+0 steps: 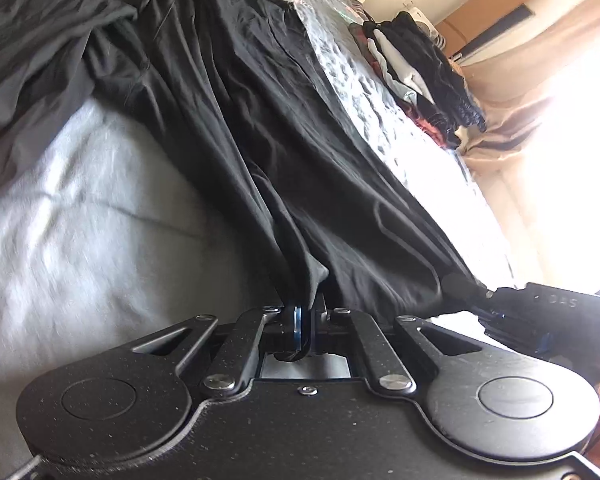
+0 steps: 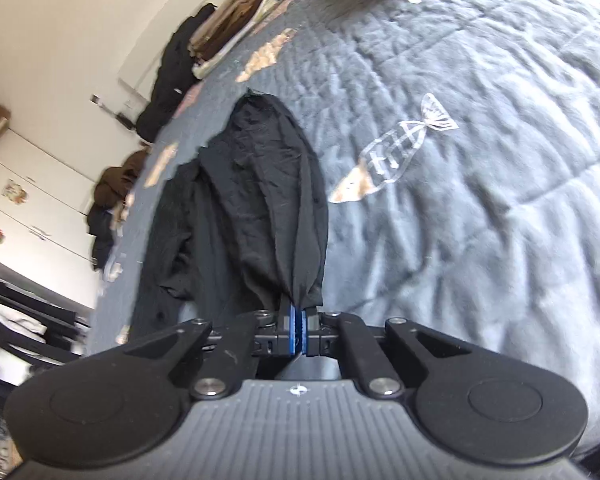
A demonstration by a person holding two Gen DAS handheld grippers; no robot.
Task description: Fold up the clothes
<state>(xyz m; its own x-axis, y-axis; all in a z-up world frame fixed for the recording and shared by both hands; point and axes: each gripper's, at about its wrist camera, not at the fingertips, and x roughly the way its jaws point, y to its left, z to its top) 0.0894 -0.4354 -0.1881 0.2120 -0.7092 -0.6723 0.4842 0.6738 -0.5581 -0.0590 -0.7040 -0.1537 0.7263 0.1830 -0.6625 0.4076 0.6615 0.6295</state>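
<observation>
A black garment (image 1: 260, 128) lies stretched over the grey quilted bedspread (image 1: 364, 92). In the left wrist view my left gripper (image 1: 300, 316) is shut on a bunched edge of it, and the cloth runs away in long folds toward the upper left. The other gripper (image 1: 540, 312) shows at the right edge, at the same hem. In the right wrist view my right gripper (image 2: 299, 314) is shut on a gathered end of the black garment (image 2: 256, 200), which trails up the bedspread (image 2: 480, 160) in a narrow strip. Blue pads (image 2: 293, 332) pinch the cloth.
A pile of dark and white clothes (image 1: 420, 68) sits on the far part of the bed. Folded brown and black clothes (image 2: 228, 32) lie along the bed's far edge near the wall. A white sheet or pillow (image 1: 80, 220) is at the left. White cupboards (image 2: 28, 208) stand beyond.
</observation>
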